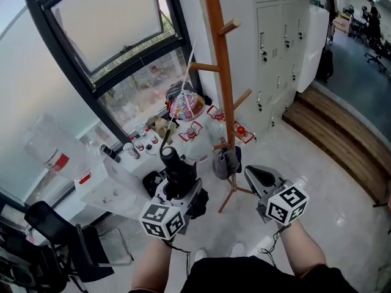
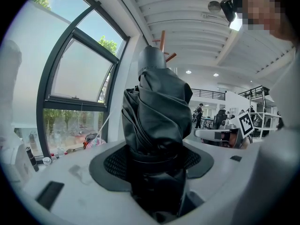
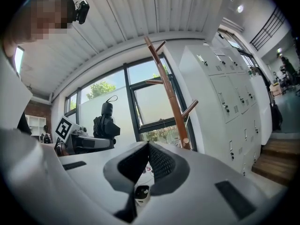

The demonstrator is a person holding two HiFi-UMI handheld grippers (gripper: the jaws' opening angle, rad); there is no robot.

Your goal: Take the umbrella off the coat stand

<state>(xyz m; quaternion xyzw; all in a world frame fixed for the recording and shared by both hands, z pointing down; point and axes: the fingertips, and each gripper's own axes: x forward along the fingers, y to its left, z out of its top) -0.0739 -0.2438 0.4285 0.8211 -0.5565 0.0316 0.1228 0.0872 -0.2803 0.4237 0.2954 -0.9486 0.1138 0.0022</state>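
Observation:
A folded black umbrella point(image 1: 176, 163) stands upright between the jaws of my left gripper point(image 1: 180, 185), which is shut on its lower part. The left gripper view shows the crumpled black fabric of the umbrella point(image 2: 157, 111) filling the gap between the pads of the left gripper point(image 2: 157, 165). The wooden coat stand point(image 1: 220, 60) rises just right of and behind the umbrella, apart from it. My right gripper point(image 1: 259, 176) hangs right of the stand's base. Its jaws meet with nothing between them. From the right gripper point(image 3: 149, 149) I see the umbrella point(image 3: 107, 121) off to the left and the stand point(image 3: 171, 95) ahead.
A grey cloth point(image 1: 227, 162) hangs low on the stand. White lockers point(image 1: 281, 35) stand behind it, a large window point(image 1: 110, 35) to the left. Small bottles point(image 1: 122, 148) and colourful things point(image 1: 186, 105) lie by the window. A black chair point(image 1: 55, 237) is at lower left, a wooden step point(image 1: 342, 133) at right.

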